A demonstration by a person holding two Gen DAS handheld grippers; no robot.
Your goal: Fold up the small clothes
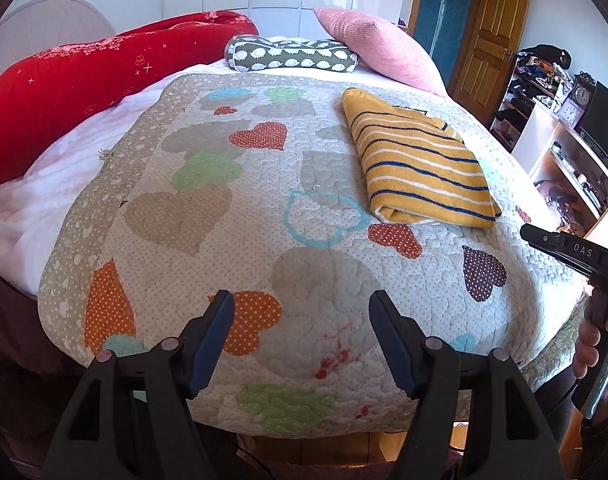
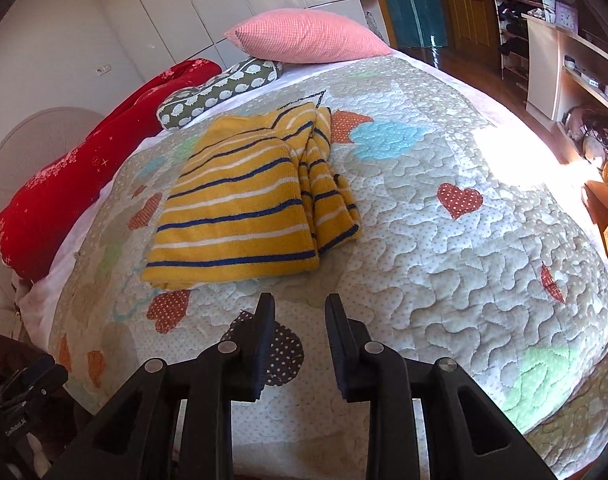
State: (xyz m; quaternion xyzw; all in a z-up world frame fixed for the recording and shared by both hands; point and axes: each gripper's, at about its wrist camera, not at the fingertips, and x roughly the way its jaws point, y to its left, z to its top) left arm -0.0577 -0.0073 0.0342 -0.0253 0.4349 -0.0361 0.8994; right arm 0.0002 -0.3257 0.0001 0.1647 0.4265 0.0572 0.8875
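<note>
On the heart-patterned quilt (image 1: pixel 231 216) covering the bed, a yellow striped garment (image 2: pixel 239 204) lies folded into a flat stack, short of the pink pillow (image 2: pixel 308 36) and hedgehog-print bolster (image 1: pixel 291 56); red blanket (image 1: pixel 83 76) bunched along the quilt's far-left side. Left claw (image 1: pixel 299 340) hangs over the quilt's near edge, jaws wide apart, nothing between them. Right claw (image 2: pixel 299 340) just short of the garment, jaws partly apart, empty, pads clear of the cloth
</note>
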